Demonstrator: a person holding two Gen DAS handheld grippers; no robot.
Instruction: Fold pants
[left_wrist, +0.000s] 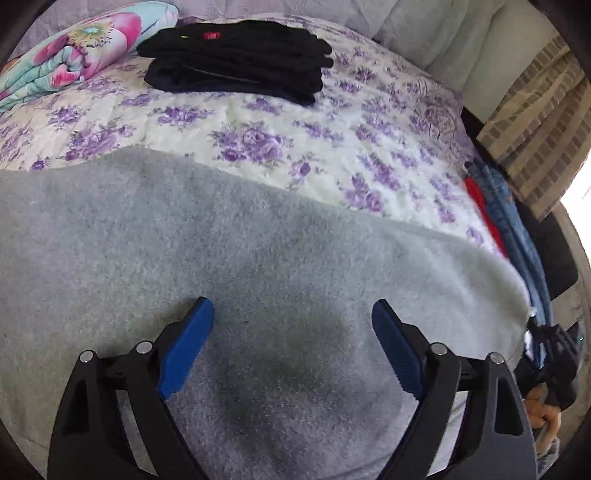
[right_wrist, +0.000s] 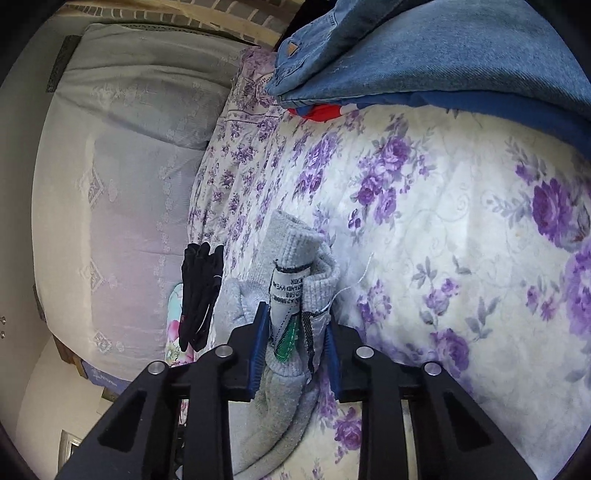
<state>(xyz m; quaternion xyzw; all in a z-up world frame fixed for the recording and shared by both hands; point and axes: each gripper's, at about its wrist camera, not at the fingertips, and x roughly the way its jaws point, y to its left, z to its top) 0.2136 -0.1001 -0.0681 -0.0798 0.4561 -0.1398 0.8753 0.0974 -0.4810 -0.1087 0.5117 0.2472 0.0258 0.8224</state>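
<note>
I am working over a bed (left_wrist: 295, 147) covered with a white quilt printed with purple flowers. The grey fleece pants (left_wrist: 221, 240) lie spread across the near part of it in my left wrist view, their far edge running as a slanting line from the left side down toward the right edge of the bed.

My left hand-held gripper (left_wrist: 291, 325) hangs over the grey fabric with its blue pads spread wide; nothing sits between them, and I cannot tell whether the tips touch the cloth.

My right hand-held gripper (right_wrist: 293, 332) is pinching the ribbed waistband end of the pants (right_wrist: 295, 266); the pads press on the bunched fabric, with a white care label (right_wrist: 286, 291) and a green tag standing up between them.

Beyond the pants, a folded stack of black clothes (left_wrist: 236, 59) rests toward the far side of the bed, well apart from the grey fabric, with a bundled flowered blanket (left_wrist: 74, 51) just beside it on the left. Between the stack and the pants the quilt lies open.

At the bed's right edge a pile of blue denim (right_wrist: 443, 55) lies over something red (right_wrist: 317, 110). A pale grey embroidered pillow (right_wrist: 140, 110) lies at the head, with a brick wall (left_wrist: 535, 122) behind.
</note>
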